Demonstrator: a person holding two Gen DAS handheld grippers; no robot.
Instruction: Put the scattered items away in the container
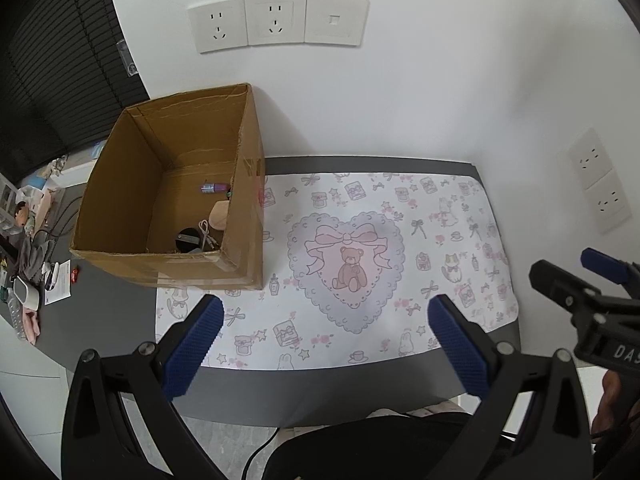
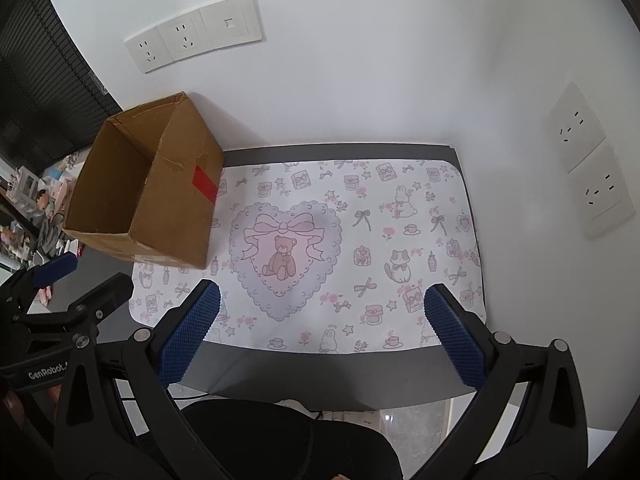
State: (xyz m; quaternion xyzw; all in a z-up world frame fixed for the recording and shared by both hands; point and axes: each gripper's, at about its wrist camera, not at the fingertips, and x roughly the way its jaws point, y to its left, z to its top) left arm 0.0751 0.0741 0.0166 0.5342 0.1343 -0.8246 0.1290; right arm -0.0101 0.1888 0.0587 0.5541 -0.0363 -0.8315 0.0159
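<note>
1. The cardboard box [image 1: 168, 184] is brown, open at the top with no flaps showing, and stands on the far left of the patterned mat [image 1: 440, 240], close to the white wall [image 1: 400, 80]. Its near right corner overlaps the mat's left end.
2. A red label [image 2: 205, 185] sits on the box's right outer face, plain in the right wrist view and only a faint smear in the left wrist view.
3. Inside the box, seen from the left wrist view, lie a small purple and silver tube [image 1: 213, 188], a pale beige object [image 1: 221, 214], a dark round object [image 1: 187, 240] and a thin white cable [image 1: 208, 234]. What the beige and dark things are is hard to make out.
4. The box's near wall cuts off the lower part of its floor, and the right wrist view shows none of the contents.
5. The mat, printed with a teddy bear in a heart, bows and rabbits, lies bare on the grey table [image 1: 120, 320].
6. The left gripper [image 1: 326, 316] hangs above the mat's near edge, its blue pads [image 1: 196, 344] wide apart and holding nothing.
7. The right gripper [image 2: 322, 308] is likewise spread wide and empty, over the mat's near edge.
8. Clutter on the far left desk [image 1: 32, 240] is too blurred to name.
</note>
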